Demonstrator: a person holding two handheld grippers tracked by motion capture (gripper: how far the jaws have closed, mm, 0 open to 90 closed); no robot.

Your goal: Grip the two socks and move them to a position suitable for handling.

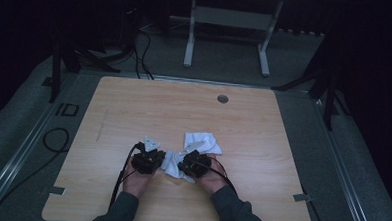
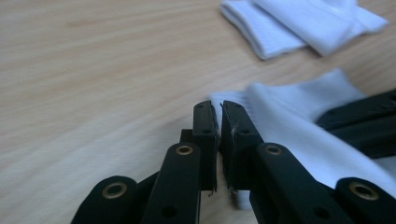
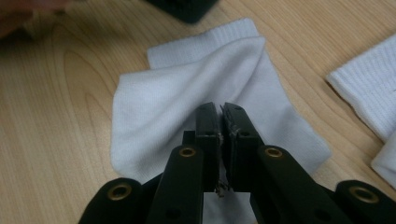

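A white sock [image 1: 171, 162] lies on the wooden table [image 1: 134, 113] between my two grippers. In the right gripper view, my right gripper [image 3: 220, 112] is shut on the sock [image 3: 173, 98], and a fold of fabric rises to its tips. In the left gripper view, my left gripper [image 2: 218, 109] has its jaws pressed together at the edge of the sock's cuff [image 2: 289, 107]. The right gripper's black jaws [image 2: 359, 116] lie on the same sock farther right. From above, the left gripper [image 1: 159, 158] and right gripper [image 1: 182, 165] face each other, each held in a hand.
A second white sock [image 1: 202, 141], folded, lies just beyond the right gripper, also seen as a white sock [image 2: 303, 23] and a white sock [image 3: 369, 88]. A round grommet [image 1: 223, 98] sits near the far edge. A table frame [image 1: 228, 22] stands on the floor behind.
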